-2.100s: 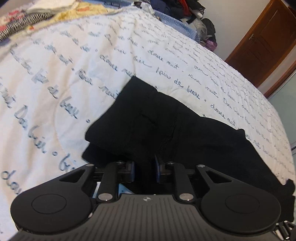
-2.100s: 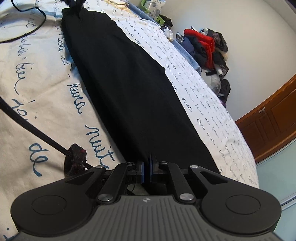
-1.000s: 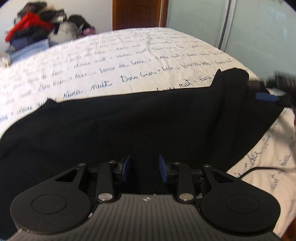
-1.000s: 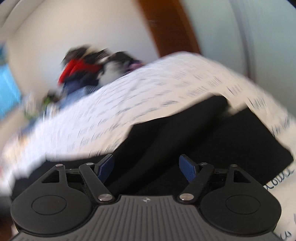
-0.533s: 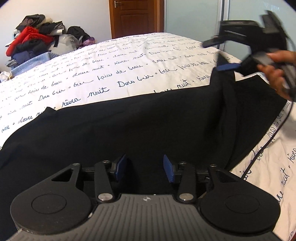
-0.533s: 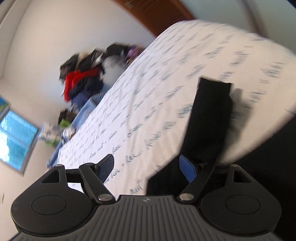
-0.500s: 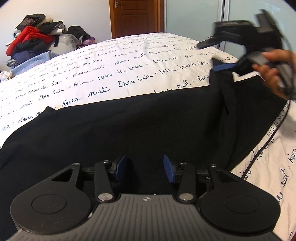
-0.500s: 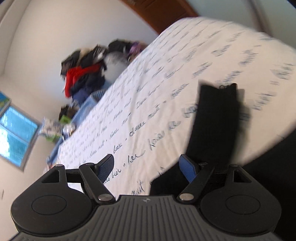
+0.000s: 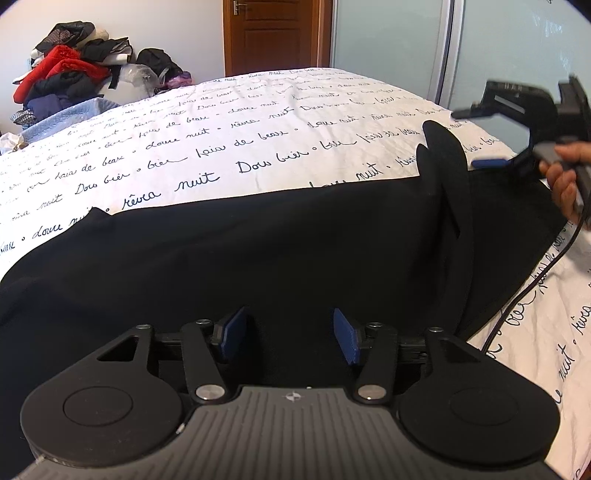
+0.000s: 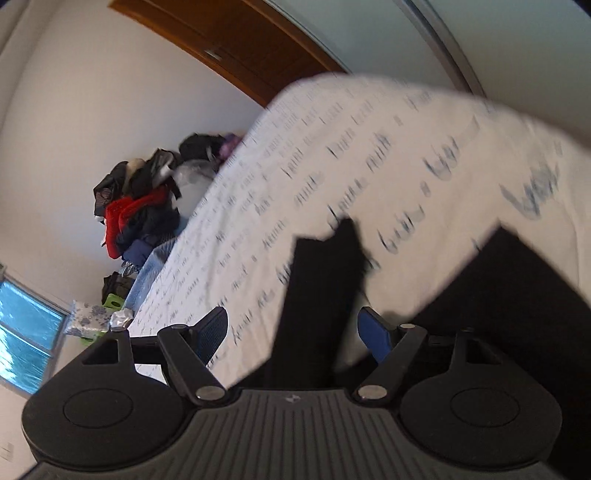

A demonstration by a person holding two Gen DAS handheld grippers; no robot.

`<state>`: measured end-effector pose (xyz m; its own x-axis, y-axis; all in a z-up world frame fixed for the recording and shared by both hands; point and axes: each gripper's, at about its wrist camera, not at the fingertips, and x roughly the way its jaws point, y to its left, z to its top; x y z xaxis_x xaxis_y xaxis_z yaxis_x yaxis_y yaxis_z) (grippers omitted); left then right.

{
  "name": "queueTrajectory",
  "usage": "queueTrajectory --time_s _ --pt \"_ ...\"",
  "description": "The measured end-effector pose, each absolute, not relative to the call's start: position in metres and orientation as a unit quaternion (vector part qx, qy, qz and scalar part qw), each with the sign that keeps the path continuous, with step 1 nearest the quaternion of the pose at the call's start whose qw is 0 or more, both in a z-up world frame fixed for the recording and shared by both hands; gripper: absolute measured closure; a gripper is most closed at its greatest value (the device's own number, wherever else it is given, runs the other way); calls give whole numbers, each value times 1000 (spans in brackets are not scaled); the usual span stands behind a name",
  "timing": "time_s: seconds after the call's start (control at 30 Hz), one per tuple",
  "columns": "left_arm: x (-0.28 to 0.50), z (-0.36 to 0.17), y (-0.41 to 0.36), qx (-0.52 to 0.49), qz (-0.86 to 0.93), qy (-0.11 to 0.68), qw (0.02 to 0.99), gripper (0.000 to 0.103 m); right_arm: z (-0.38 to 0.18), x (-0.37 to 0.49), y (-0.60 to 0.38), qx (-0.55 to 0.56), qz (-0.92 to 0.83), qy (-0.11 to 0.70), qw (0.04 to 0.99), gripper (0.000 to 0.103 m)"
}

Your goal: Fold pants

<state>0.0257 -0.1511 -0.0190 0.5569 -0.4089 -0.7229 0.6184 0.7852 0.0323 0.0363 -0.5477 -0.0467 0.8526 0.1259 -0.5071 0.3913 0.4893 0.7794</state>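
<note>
1. Left wrist view: the black pants (image 9: 258,251) lie spread across the near part of the bed (image 9: 229,122), over its white cover printed with handwriting.
2. Same view: the left hand-held gripper (image 9: 290,334) sits low over the pants. Its blue pads stand apart with only flat cloth beneath them and nothing pinched; the jaws have just been opening.
3. Same view, right side: a raised flap of the pants (image 9: 441,147) stands up from the far right corner of the garment.
4. Same view, right edge: the right hand-held gripper (image 9: 491,162), blurred, is carried by a hand (image 9: 565,177) just beside that flap. One blue pad shows close to the cloth; contact cannot be judged from here. A black cable (image 9: 532,280) trails from it over the bed.
5. Same view, background: a clothes pile (image 9: 74,74) lies beyond the bed, by a brown door (image 9: 273,33).
6. Right wrist view, tilted and blurred: the right hand-held gripper (image 10: 293,330) has its pads spread wide. A strip of the black pants (image 10: 317,295) stands between them, touching neither pad clearly; the right pad lies just beside it.
</note>
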Motion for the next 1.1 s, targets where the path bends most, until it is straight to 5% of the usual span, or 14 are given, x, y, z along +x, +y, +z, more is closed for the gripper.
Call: queueTrajectory --time_s 0.53,0.7,0.8,1.1 --pt "25 -19 -152 146 -289 367 872 43 -56 77 -540 495 -28 195 846 26" --pt "26 -18 -150 145 -289 367 872 43 -69 97 -543 480 -80 224 844 86" --pt "27 -14 -148 136 -288 367 874 43 -69 87 -543 483 -87 207 846 94" --pt "16 8 -158 132 -329 322 878 43 -13 18 -518 348 -167 150 910 96"
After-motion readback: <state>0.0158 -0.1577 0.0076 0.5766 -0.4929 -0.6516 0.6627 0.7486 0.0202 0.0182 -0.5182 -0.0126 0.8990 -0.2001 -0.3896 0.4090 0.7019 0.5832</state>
